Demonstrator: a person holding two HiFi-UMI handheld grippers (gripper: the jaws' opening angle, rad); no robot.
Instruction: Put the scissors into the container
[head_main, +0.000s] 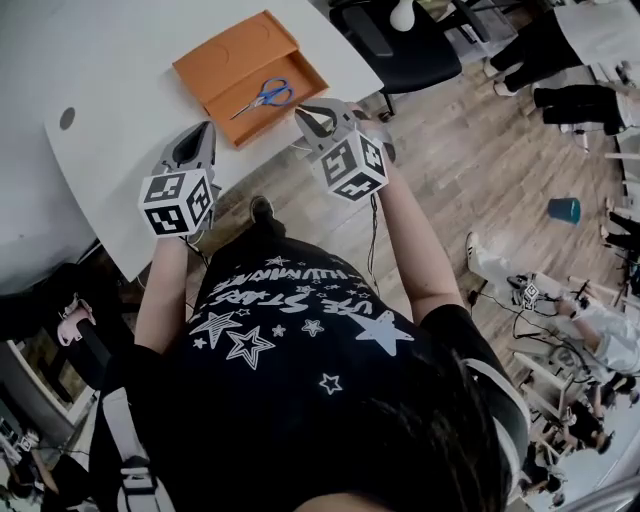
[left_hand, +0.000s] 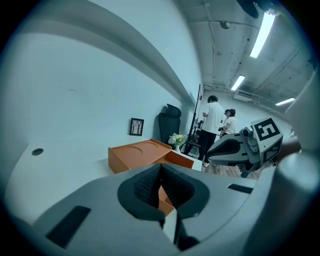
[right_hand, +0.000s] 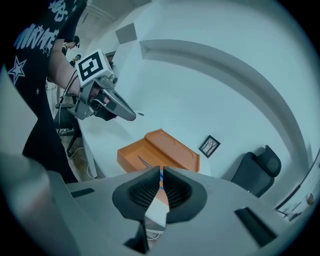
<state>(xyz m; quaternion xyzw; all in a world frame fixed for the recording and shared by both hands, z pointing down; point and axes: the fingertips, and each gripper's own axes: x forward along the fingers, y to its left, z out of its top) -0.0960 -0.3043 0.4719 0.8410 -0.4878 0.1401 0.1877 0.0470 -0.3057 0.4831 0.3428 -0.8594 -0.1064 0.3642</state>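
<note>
- On the far part of the white worktop (head_main: 120, 70), the head view shows the orange container (head_main: 215, 55). The scissors (head_main: 262, 97) lie flat in its lower near compartment, blue handles to the right. The left hand-held gripper (head_main: 207, 128) and right hand-held gripper (head_main: 308, 115) hover at the worktop's near edge, clear of the scissors.
- Left gripper view: the left hand-held gripper (left_hand: 160, 172) has its pads pressed together with nothing between them. The container (left_hand: 142, 156) sits beyond, and the right hand-held gripper (left_hand: 240, 147) is off to the right.
- Right gripper view: the right hand-held gripper (right_hand: 161, 174) leaves only a thin slit and grips nothing. A blade of the scissors (right_hand: 145, 161) shows inside the container (right_hand: 167, 147).
- The scissors look light, stiff and thin, with slick blades. The blue handles or the pivot should give the surest hold, and they seem to need none now.
</note>
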